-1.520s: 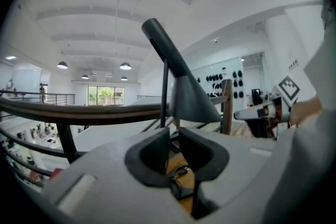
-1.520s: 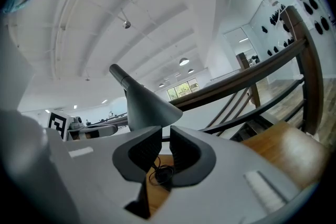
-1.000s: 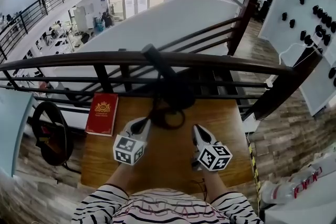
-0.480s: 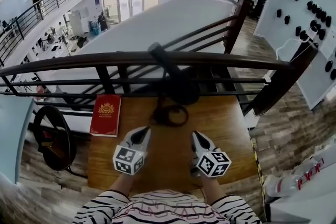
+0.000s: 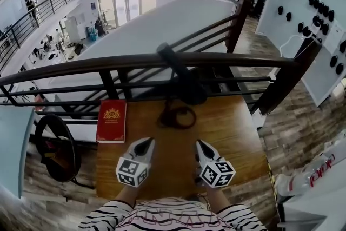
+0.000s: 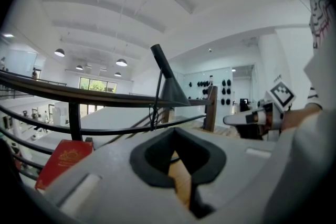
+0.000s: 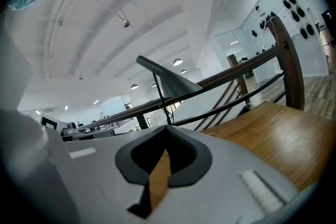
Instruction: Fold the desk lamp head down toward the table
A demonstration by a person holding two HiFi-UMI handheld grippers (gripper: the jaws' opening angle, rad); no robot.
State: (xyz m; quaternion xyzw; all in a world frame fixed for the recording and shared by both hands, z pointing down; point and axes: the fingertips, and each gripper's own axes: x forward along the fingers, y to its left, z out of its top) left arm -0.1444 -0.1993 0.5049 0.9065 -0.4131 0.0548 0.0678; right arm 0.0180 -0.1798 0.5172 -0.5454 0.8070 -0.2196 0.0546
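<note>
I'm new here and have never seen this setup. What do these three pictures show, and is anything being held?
No robot: a person holds a hand-held claw in each hand. The wide picture comes from a camera on the person's head, looking down; the other two from cameras riding on each claw. The left claw and right claw are both shut, holding nothing. On the brown wooden table stands a black cone-headed desk lamp, head raised; left of it lies a red hardback book.

The desk lamp (image 5: 187, 85) is black; book (image 5: 112, 120) red with gold crest; table (image 5: 235, 130) honey-brown; sleeves (image 5: 105, 217) striped black-and-white.
</note>
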